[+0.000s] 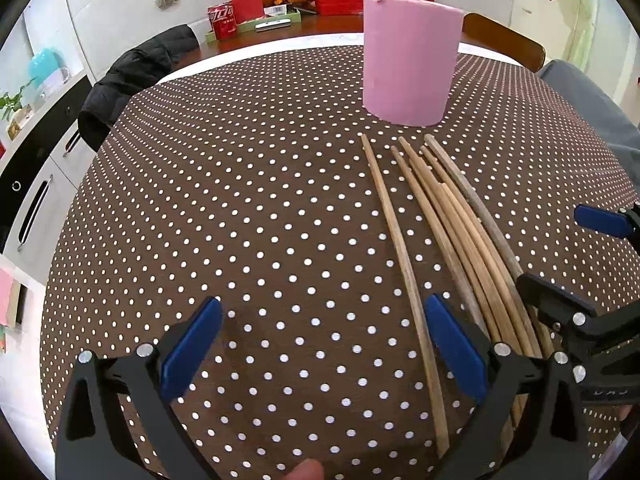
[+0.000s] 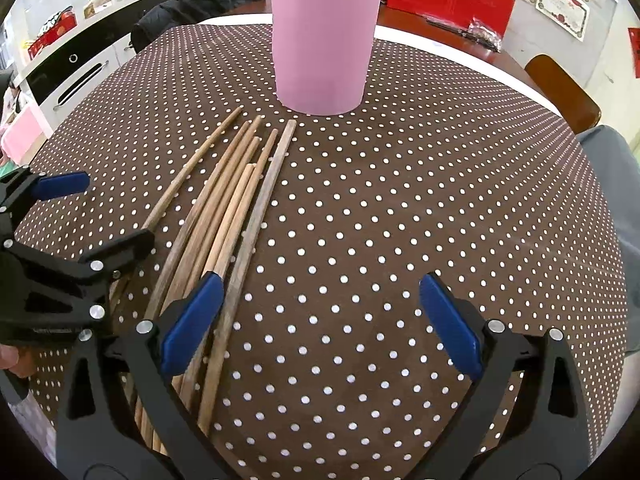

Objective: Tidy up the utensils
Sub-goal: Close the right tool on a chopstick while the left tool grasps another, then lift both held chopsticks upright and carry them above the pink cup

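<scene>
the table (image 1: pixel 240 200) under its brown dotted cloth carries everything, so i work low over it, with a dark jacket (image 1: pixel 132 76) slumped at its far left edge and out of my way. the pink holder (image 2: pixel 324 48) stands upright toward the far side, a few chopsticks already sticking out of its top, and i judge that is where the rest belong. the loose chopsticks (image 2: pixel 228 216) lie in a rough fan on the cloth just short of the holder, tips toward it and apart from its base, thick ends toward me, which suits picking them up by the near end. one chopstick (image 1: pixel 404 264) lies a little apart on the left of the bunch, the easiest to take alone. my left tool (image 1: pixel 324 348) hangs spread wide with nothing between its blue pads, that lone stick passing beside its right pad. my right tool (image 2: pixel 320 320) is likewise spread and empty, its left pad over the bunch's right side, so either could close next.
</scene>
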`<act>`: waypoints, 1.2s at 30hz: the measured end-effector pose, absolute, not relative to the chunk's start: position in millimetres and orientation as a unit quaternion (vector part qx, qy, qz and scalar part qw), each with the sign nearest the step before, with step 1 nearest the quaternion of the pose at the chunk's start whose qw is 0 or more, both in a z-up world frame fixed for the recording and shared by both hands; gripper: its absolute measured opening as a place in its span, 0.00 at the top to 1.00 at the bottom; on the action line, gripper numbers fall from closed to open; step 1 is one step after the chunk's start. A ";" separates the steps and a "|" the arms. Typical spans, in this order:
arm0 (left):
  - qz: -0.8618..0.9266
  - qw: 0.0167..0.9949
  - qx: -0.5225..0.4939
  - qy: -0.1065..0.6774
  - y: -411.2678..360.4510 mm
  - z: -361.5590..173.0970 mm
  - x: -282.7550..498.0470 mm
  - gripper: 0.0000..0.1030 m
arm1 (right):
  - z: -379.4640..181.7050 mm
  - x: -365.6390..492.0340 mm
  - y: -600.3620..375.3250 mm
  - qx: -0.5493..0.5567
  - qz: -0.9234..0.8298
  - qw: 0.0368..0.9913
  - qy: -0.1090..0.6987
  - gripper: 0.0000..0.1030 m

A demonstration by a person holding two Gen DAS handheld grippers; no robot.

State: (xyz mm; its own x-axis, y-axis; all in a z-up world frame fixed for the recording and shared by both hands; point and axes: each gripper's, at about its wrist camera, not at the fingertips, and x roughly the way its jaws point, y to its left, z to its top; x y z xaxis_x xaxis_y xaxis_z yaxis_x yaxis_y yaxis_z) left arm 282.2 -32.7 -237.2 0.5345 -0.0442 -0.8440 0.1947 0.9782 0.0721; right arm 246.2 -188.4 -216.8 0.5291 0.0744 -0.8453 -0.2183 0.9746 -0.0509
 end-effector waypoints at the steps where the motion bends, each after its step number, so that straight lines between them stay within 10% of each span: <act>1: -0.069 0.872 0.077 0.478 -30.8 -237.4 282.4 0.04 | -219.2 246.3 -189.4 -0.078 0.085 0.868 0.482 0.08; 6: -0.069 0.872 0.079 0.478 -27.1 -236.6 281.1 0.04 | -218.6 243.7 -200.2 -0.068 0.086 0.871 0.480 0.08; 18: -0.095 0.857 0.086 0.499 -42.5 -234.6 305.2 0.04 | -211.8 292.4 -178.2 -0.067 0.120 0.858 0.495 0.50; 21: -0.122 0.853 0.082 0.501 -44.5 -230.0 311.2 0.27 | -208.7 292.1 -169.6 -0.086 0.133 0.853 0.498 0.81; 24: -0.154 0.846 0.097 0.501 -49.2 -224.1 307.0 0.86 | -208.9 280.2 -175.5 -0.069 0.143 0.852 0.498 0.92; 36: -0.162 0.881 0.024 0.444 -23.4 -201.1 270.6 0.95 | -184.7 240.8 -231.2 0.058 0.177 0.889 0.419 0.94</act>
State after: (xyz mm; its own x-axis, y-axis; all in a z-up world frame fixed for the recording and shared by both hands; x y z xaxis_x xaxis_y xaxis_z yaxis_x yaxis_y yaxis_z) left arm 270.6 -23.4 -201.1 0.5534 -0.2644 -0.7899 0.3064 0.9464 -0.1022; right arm 240.8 -231.2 -184.7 0.5856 0.3636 -0.7244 -0.2671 0.9304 0.2511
